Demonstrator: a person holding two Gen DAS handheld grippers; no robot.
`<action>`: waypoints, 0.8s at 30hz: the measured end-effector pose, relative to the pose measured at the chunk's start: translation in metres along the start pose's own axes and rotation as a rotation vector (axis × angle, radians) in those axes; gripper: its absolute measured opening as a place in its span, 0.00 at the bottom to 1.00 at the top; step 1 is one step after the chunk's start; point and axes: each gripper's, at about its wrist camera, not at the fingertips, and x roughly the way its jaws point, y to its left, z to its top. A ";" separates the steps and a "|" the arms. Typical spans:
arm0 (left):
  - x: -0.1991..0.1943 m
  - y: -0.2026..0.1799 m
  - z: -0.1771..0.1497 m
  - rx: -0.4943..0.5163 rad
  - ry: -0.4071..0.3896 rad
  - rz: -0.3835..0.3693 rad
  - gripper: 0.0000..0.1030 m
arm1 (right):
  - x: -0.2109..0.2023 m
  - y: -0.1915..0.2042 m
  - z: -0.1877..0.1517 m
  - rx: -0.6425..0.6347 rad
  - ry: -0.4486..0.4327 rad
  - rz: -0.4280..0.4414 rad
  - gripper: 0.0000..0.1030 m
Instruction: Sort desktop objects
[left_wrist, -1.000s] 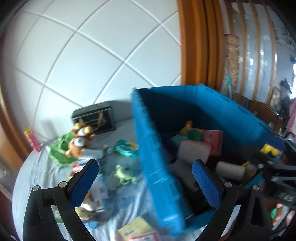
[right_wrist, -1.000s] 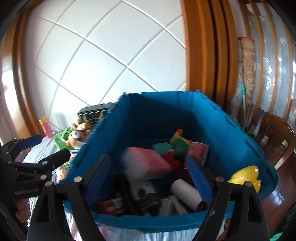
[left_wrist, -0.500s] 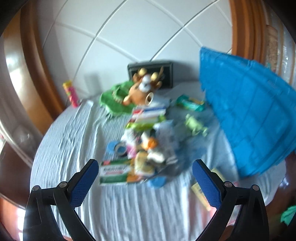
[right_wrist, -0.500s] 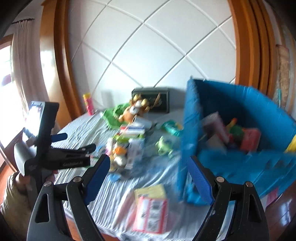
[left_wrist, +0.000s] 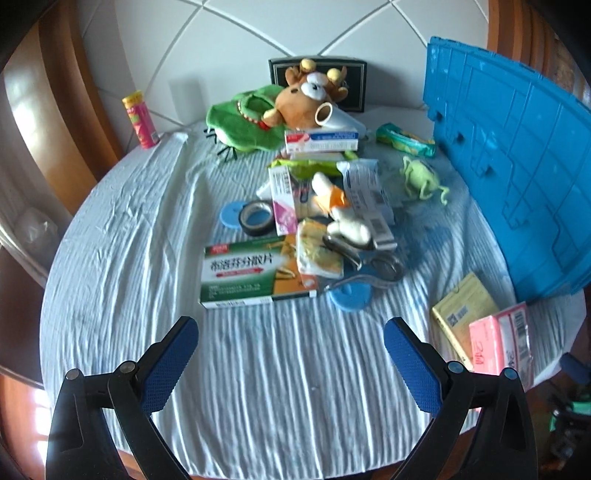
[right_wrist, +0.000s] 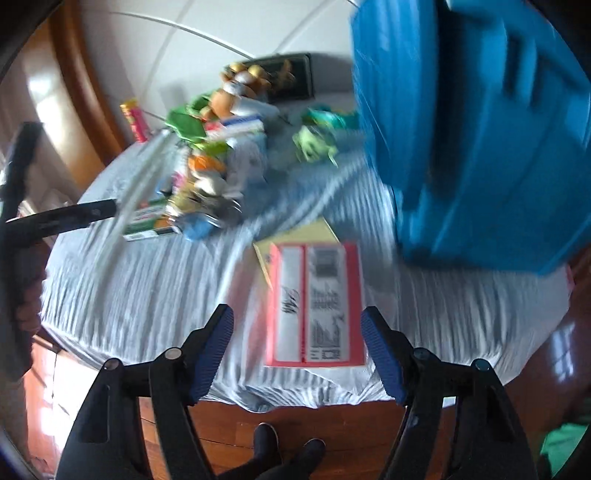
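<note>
A heap of small objects lies on the round table's pale cloth (left_wrist: 147, 229): a green medicine box (left_wrist: 255, 275), black tape roll (left_wrist: 257, 219), scissors (left_wrist: 364, 254), toothpaste box (left_wrist: 321, 142), plush deer (left_wrist: 306, 99) and a green frog toy (left_wrist: 421, 179). A blue crate (left_wrist: 517, 166) stands at the right. My left gripper (left_wrist: 291, 360) is open and empty above the near cloth. My right gripper (right_wrist: 297, 352) is open and empty above a pink packet (right_wrist: 316, 302), which also shows in the left wrist view (left_wrist: 500, 341) on a yellow box (left_wrist: 461, 310).
A pink-and-yellow tube (left_wrist: 140, 118) stands at the far left edge. A dark box (left_wrist: 317, 83) leans on the tiled wall behind the plush. The table edge and wooden floor (right_wrist: 258, 417) lie just below my right gripper. The crate (right_wrist: 480, 147) fills the right side.
Both grippers have swung away from the crate's inside toward the table. The left now faces the heap; the right has dropped low over the pink packet at the near edge.
</note>
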 end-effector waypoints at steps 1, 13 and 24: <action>0.005 -0.003 -0.001 0.000 0.009 -0.003 0.99 | 0.008 -0.005 -0.002 0.012 0.011 0.003 0.69; 0.047 -0.039 -0.019 0.044 0.091 -0.011 0.99 | 0.083 -0.019 -0.003 0.001 0.106 0.030 0.82; 0.051 -0.004 -0.008 0.115 0.037 0.054 0.99 | 0.070 -0.022 0.003 -0.013 0.075 0.015 0.79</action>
